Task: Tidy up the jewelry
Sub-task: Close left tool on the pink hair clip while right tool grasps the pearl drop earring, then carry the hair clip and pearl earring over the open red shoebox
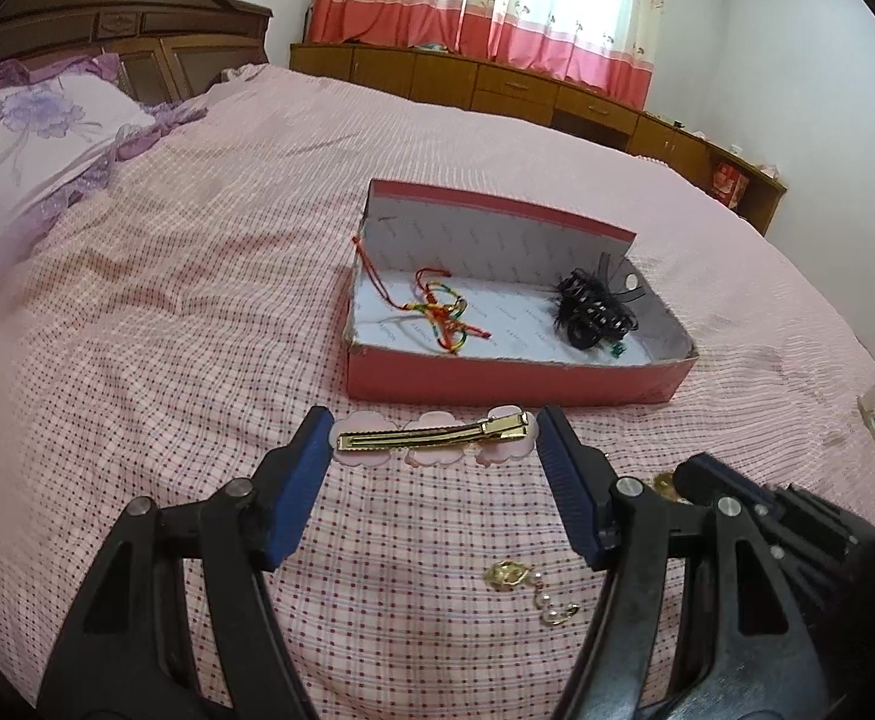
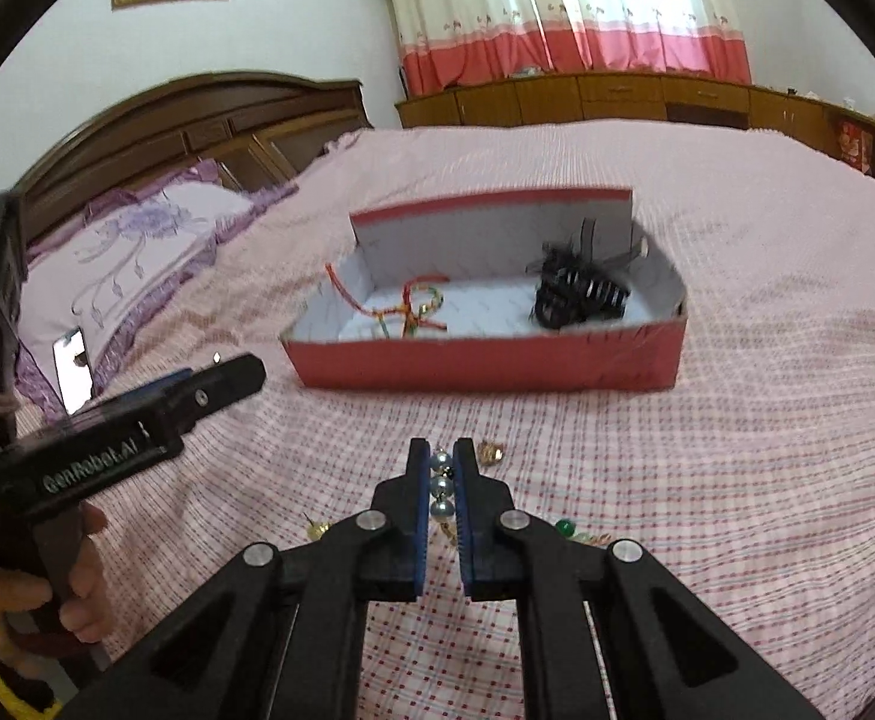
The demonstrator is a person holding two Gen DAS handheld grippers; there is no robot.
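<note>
While both tools sit low over the bedspread, notes run largest to smallest:

Bed (image 1: 197, 252): pink checked cover, soft and rumpled; carries everything. Expect small pieces to sink into folds, so press down lightly, not hard.

Red box (image 1: 497, 378): open shoebox-type tray, well ahead of both tools, far wall standing taller than the near one. Already holding a coloured cord bracelet (image 1: 437, 315) at the left end and a black hair claw (image 1: 593, 312) at the right. Middle of the floor looks free; probably the best drop spot.

Left hand-held gripper (image 1: 434, 438): spread wide, fingers flanking the gold hair clip (image 1: 431, 435) end to end, apparently not yet touching. Clip lies on its pink cloud-shaped backing, just before the box's near wall. Closing along the length risks bowing or flicking it; better to turn and pinch across the narrow width.

Right hand-held gripper (image 2: 440, 480): narrow, clamped on a pearl bead strand (image 2: 440, 489), beads stacked between the pads. Lift straight, carry over the near wall, release low.

Loose bits: gold-and-pearl earring (image 1: 524, 585) near the left tool; gold charm (image 2: 491, 451), green bead (image 2: 564, 527) and a small gold piece (image 2: 316, 528) around the right. Avoid sweeping them aside.
</note>
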